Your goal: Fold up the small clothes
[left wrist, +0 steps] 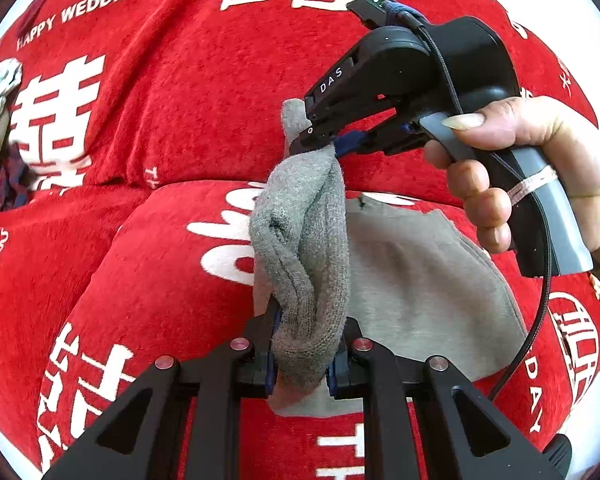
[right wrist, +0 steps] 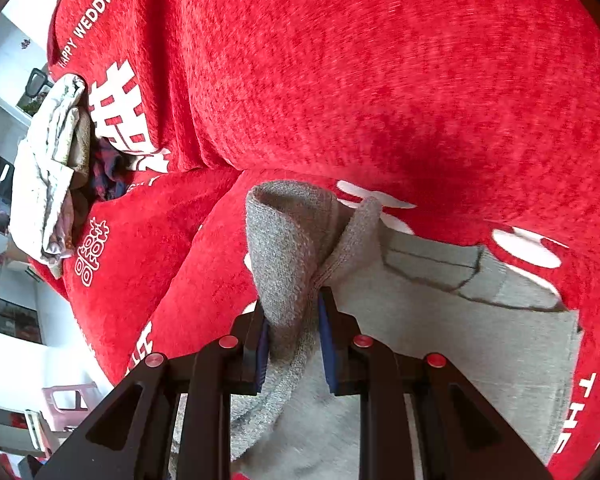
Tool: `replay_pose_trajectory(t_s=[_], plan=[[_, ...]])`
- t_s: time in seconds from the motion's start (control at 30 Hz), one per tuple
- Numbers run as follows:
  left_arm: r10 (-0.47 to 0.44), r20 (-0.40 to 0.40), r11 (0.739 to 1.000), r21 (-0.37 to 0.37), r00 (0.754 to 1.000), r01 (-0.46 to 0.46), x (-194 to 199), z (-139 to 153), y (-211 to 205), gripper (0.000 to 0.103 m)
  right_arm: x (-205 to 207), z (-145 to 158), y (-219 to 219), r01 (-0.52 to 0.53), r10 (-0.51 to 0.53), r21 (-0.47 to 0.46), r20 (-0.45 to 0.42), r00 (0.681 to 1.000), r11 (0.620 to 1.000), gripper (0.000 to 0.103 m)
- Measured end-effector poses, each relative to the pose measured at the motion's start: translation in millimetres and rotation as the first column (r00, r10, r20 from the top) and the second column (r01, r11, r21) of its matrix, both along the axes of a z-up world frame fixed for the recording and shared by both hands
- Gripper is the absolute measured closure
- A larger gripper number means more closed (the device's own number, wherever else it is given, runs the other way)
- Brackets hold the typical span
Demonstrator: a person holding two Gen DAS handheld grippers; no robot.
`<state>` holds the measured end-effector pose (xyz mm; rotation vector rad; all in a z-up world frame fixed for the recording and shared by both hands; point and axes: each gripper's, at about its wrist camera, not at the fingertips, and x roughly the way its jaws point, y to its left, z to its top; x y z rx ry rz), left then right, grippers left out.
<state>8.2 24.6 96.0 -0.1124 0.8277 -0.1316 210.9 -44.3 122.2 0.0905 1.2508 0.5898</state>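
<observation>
The grey knitted garment (left wrist: 304, 248) hangs bunched between the two tools, one thick ribbed edge lifted clear of the red sofa cover (left wrist: 160, 120) while its flatter, paler body still lies on the seat cushion to the right. In the left wrist view the left gripper (left wrist: 302, 356) stands narrow, its blue pads pressed on the near end of the raised fold. The right gripper (left wrist: 320, 140), farther off and held by a person's hand (left wrist: 520, 168), pinches the far end of the same edge; the right wrist view shows its jaws nearly together with a roll of grey knit squeezed between them (right wrist: 292, 336).

The fabric looks soft, light and limp: it sags and rolls on itself between the two holds, so it should carry no shape of its own and will likely drape wherever it is let down. The knit seems grippy, not slick, so slipping looks unlikely. The ribbed hem is the sensible place to hold, near its two ends, so the edge stays stretched and the fold lands straight.

At the far left of the sofa lies a heap of other clothes (right wrist: 52, 160), pale and dark pieces together, well apart from the work.
</observation>
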Motion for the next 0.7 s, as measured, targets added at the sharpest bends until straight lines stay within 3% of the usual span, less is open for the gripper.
replay_pose_trajectory(t_s=[0.7], plan=[[-0.127,-0.014,0.981,0.148,0.992,0.128,-4.4,7.3,-118.3,0.084,-4.6,11.3,-102.3,-0.023,0.021,0.084,0.016,1.000,0.996,0.079]])
